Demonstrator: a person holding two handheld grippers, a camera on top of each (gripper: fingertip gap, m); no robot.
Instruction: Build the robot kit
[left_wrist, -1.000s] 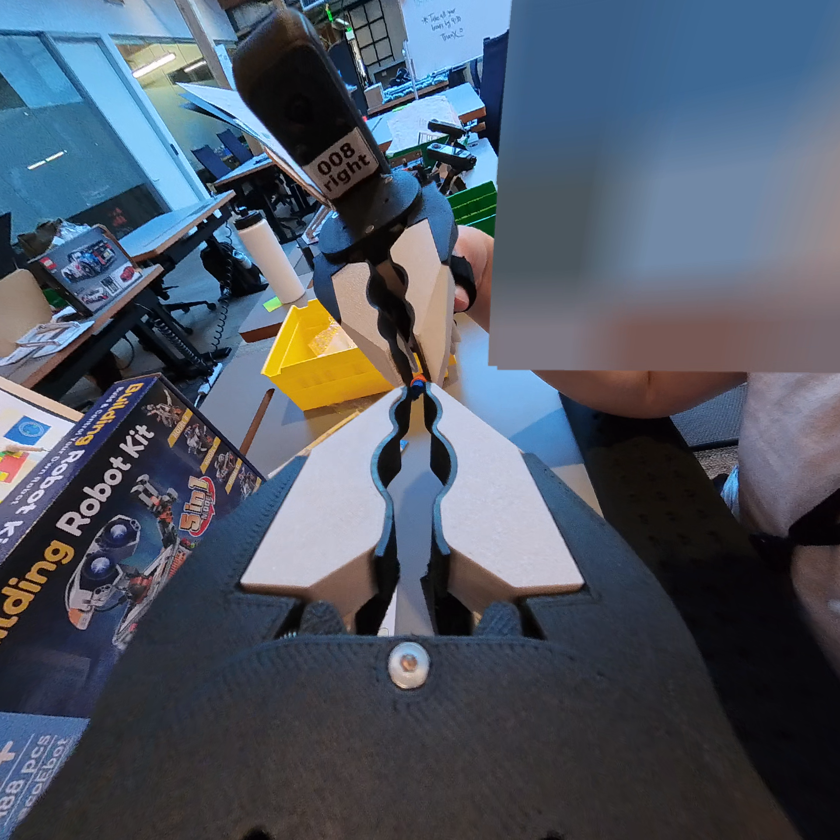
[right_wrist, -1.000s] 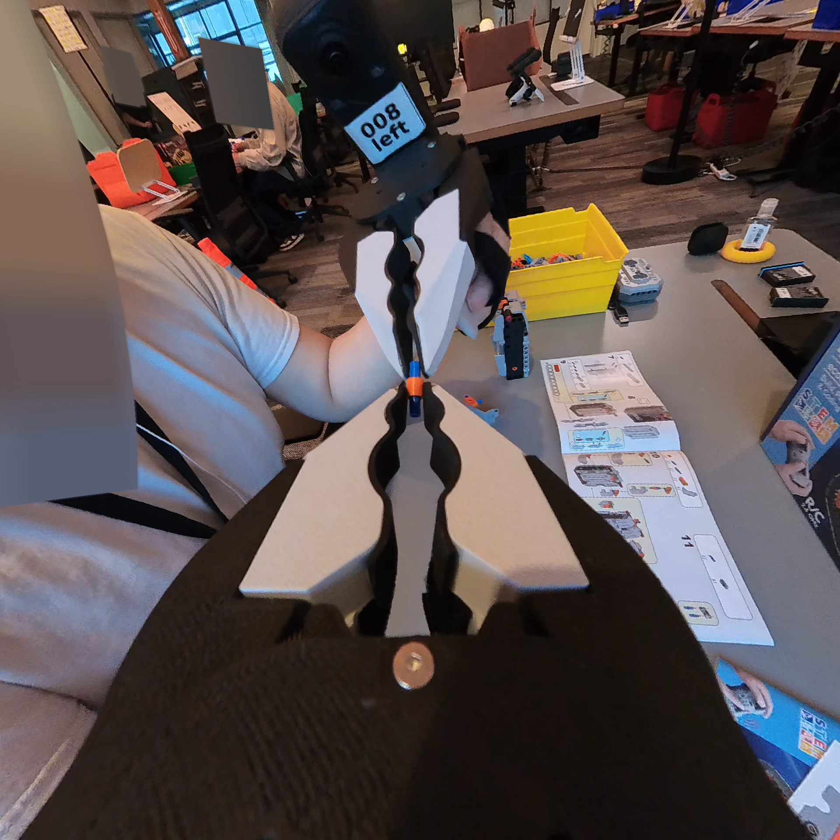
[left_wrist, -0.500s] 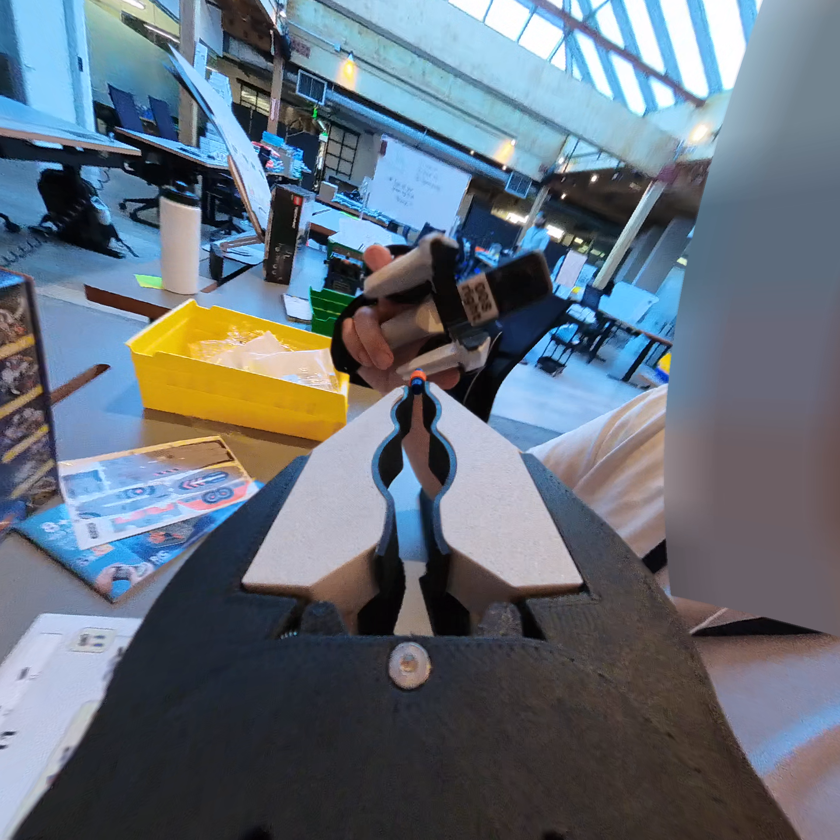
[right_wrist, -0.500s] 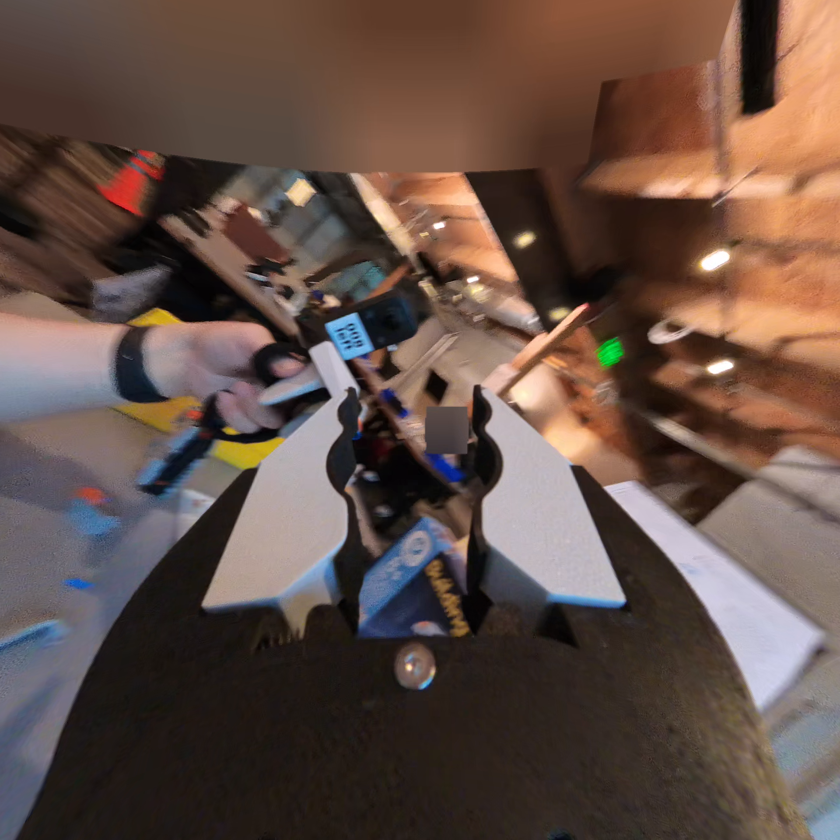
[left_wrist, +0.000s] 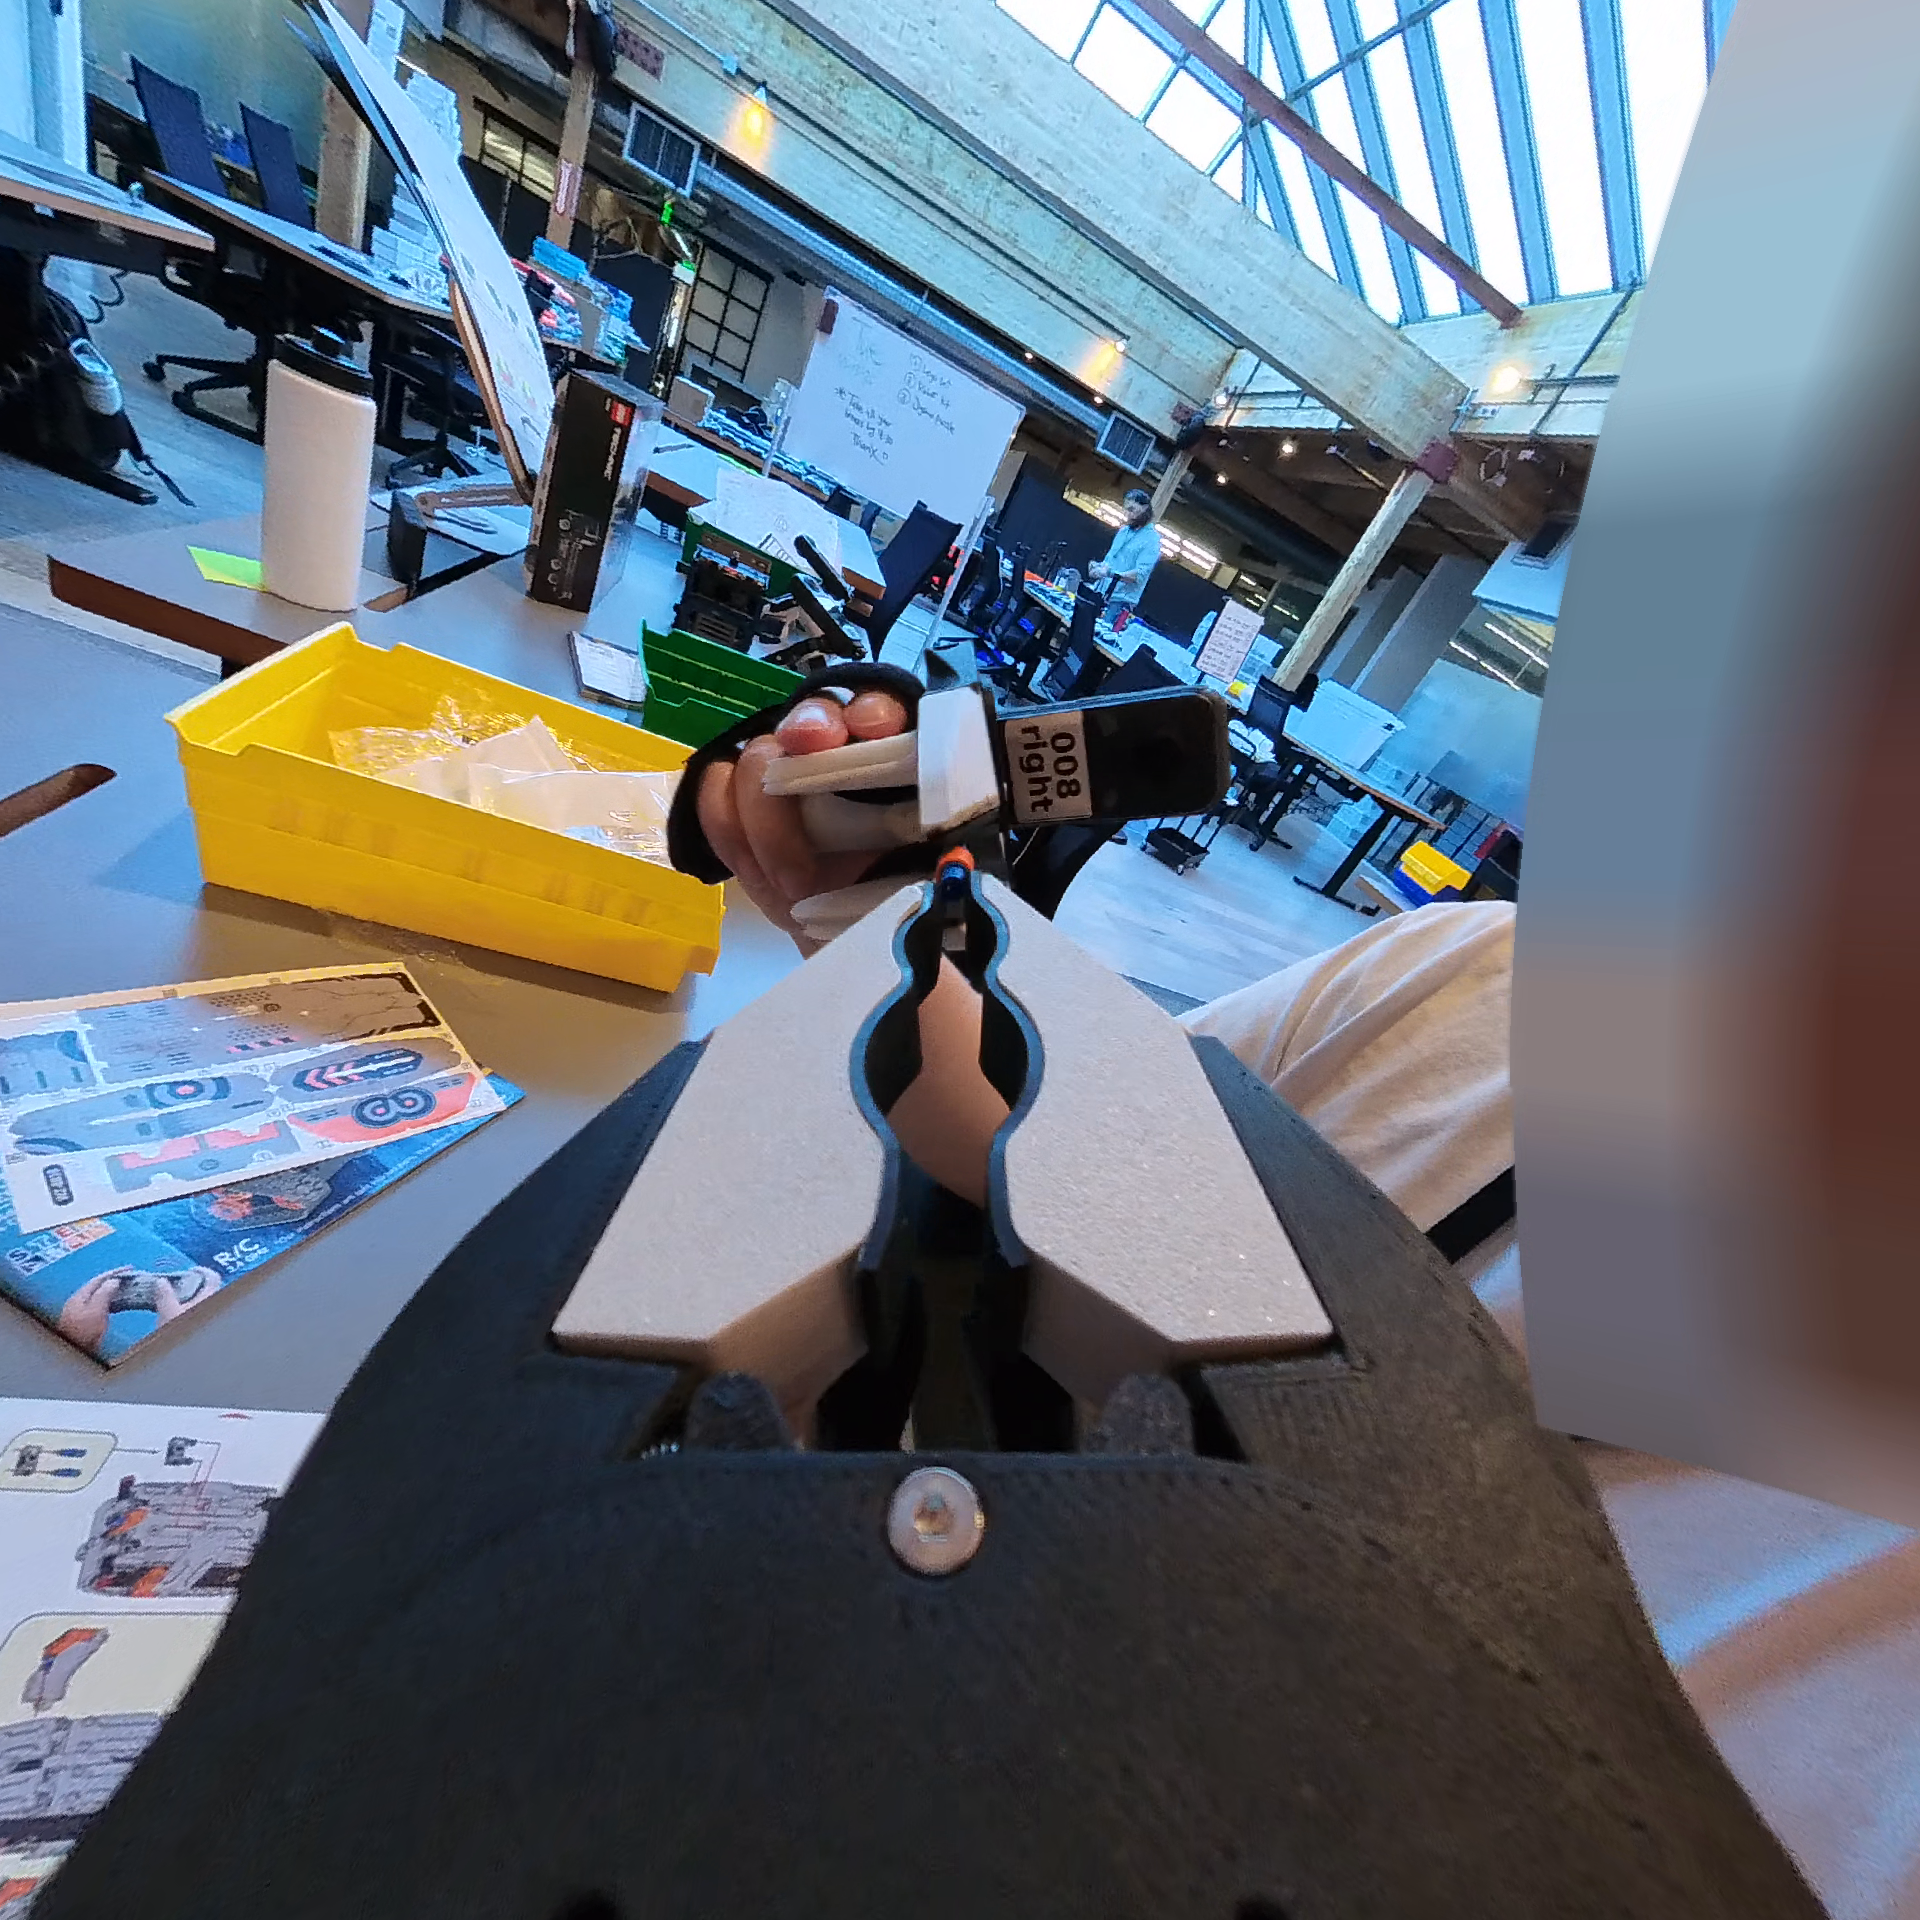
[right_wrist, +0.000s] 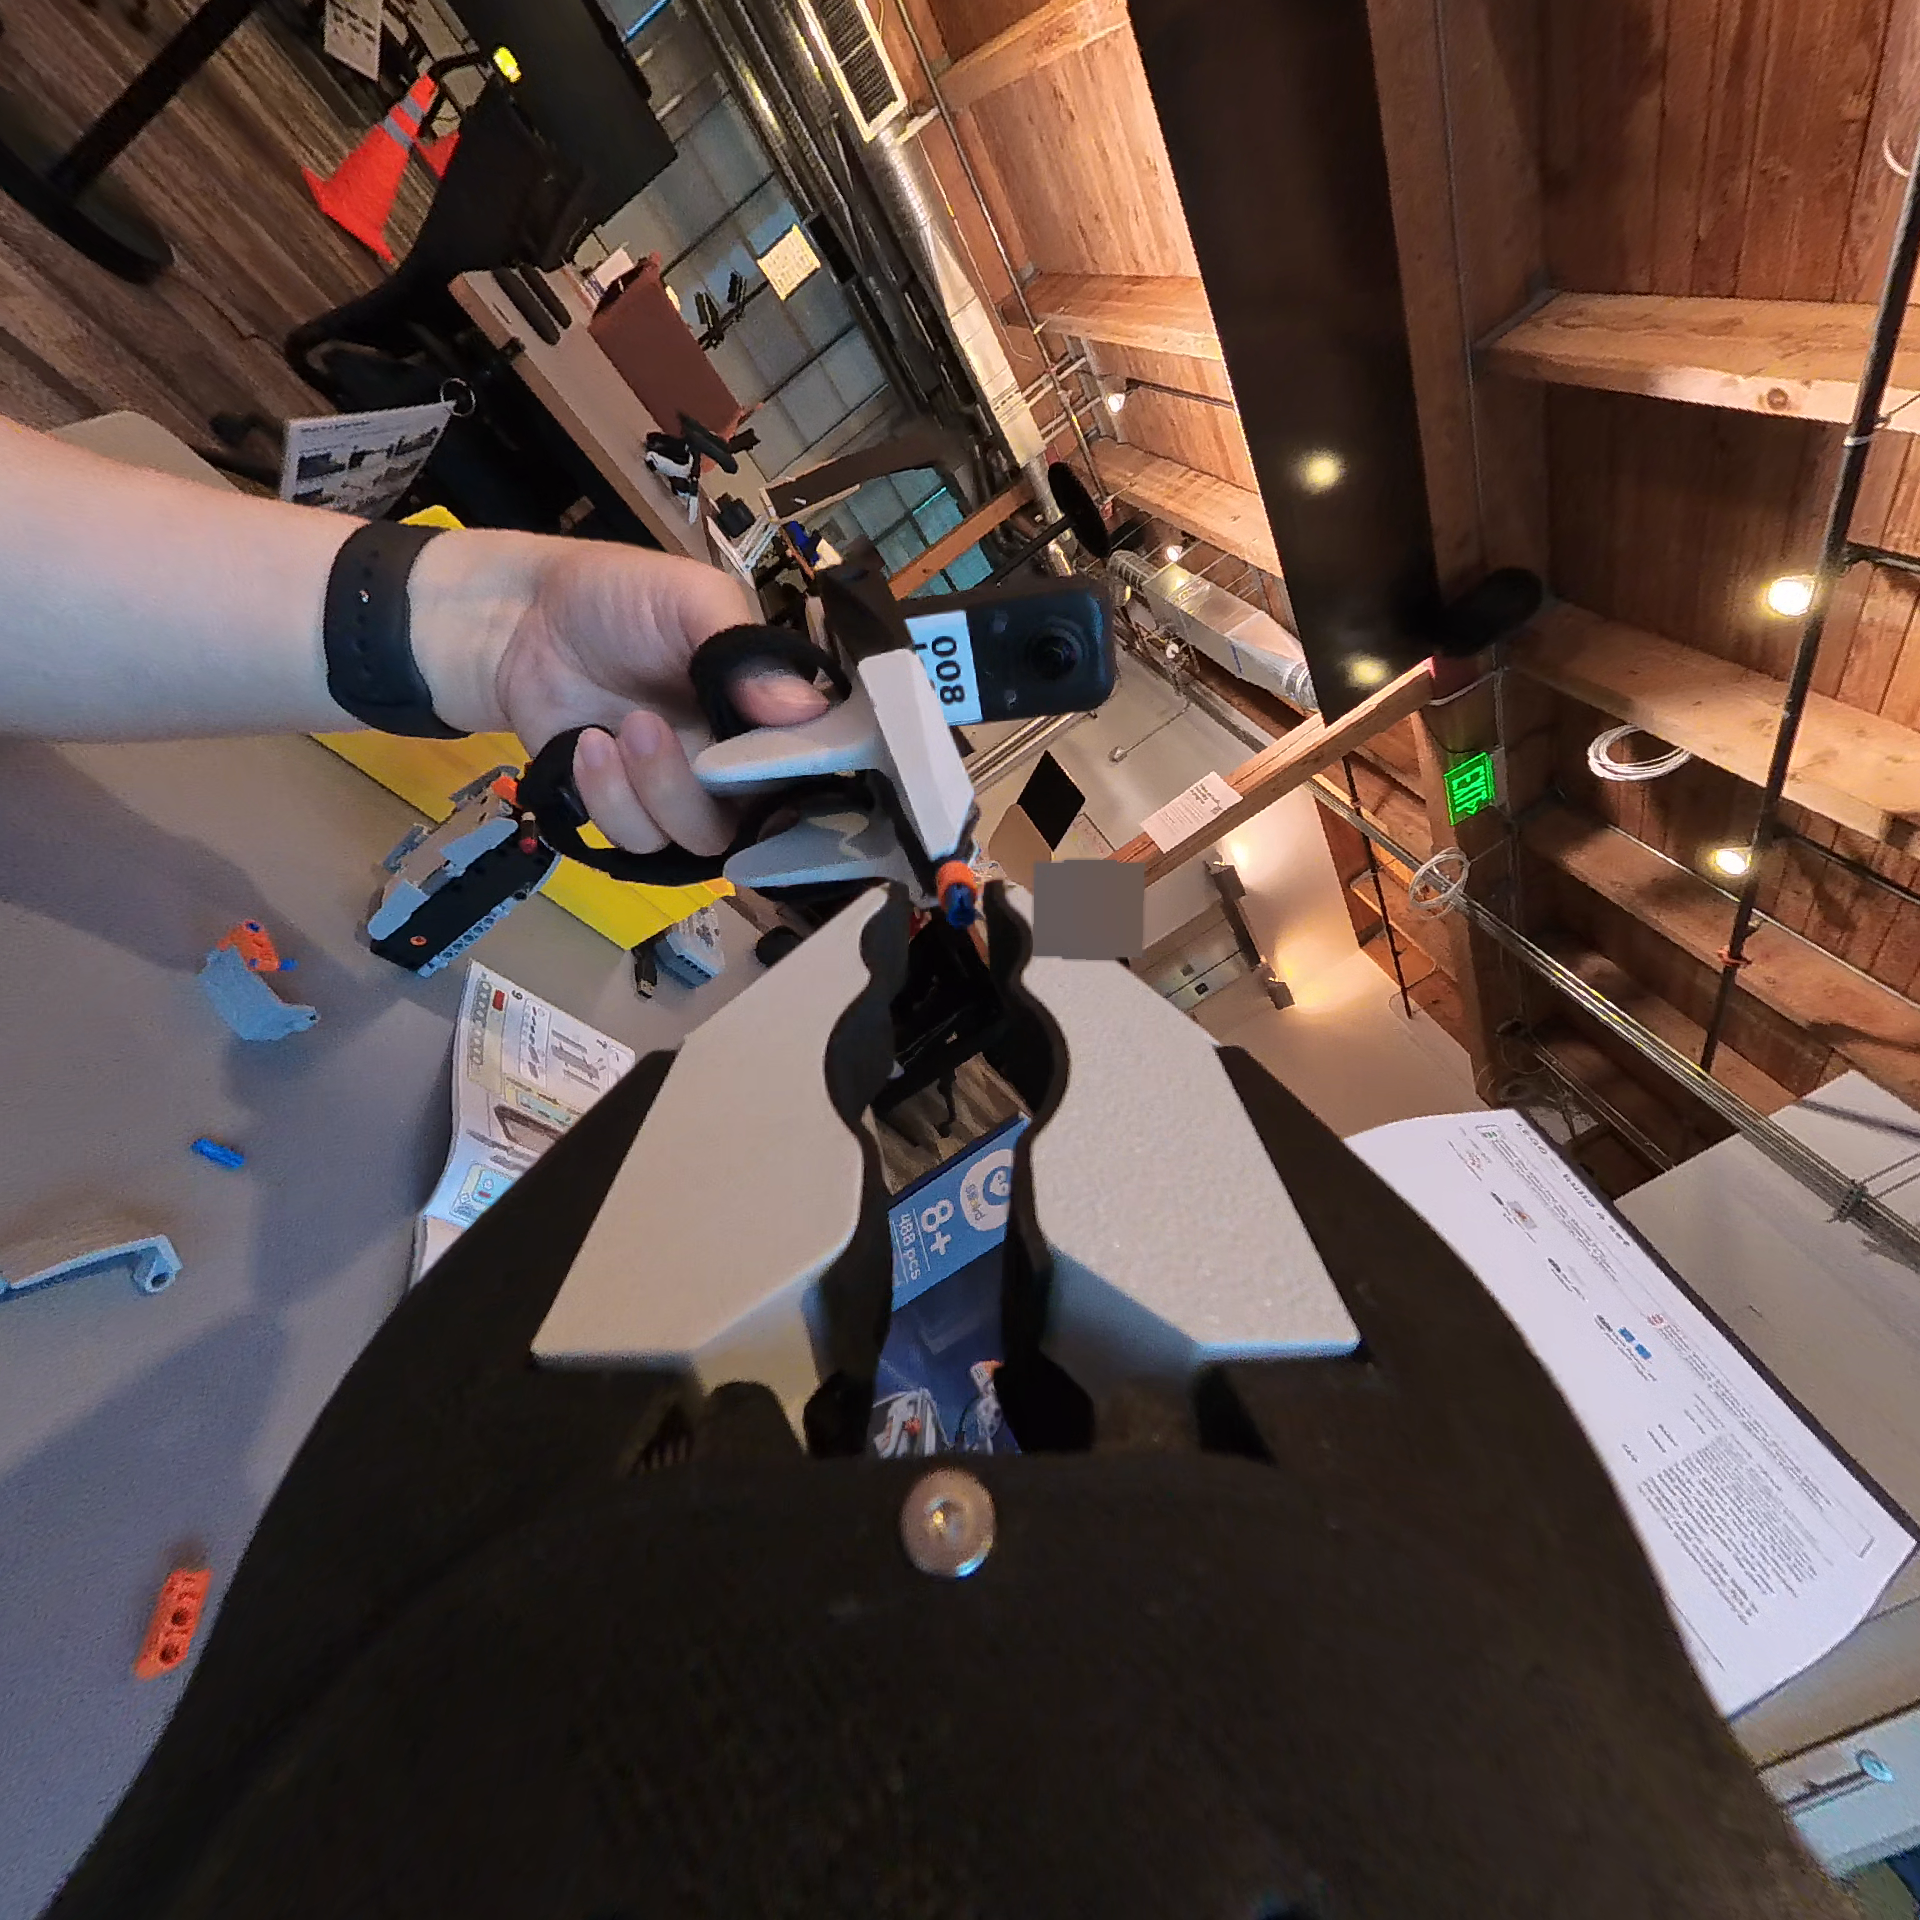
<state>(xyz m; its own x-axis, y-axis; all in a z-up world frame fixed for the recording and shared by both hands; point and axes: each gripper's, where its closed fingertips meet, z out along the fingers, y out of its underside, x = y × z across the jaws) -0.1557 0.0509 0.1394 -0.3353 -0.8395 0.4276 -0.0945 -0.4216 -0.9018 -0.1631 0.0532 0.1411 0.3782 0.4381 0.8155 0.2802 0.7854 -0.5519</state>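
The left gripper (left_wrist: 951, 902) is clenched on a small orange and blue peg (left_wrist: 952, 868), only at the very tips and high over the grey table (left_wrist: 104, 831). The right gripper (right_wrist: 943, 902) stands released, its tips on both sides of the same peg (right_wrist: 953, 896) but, I think, not pressing it (the left view hides those tips). With so little held, a small push or twist between the two could make the peg slip and fall near the yellow bin (left_wrist: 436, 842).
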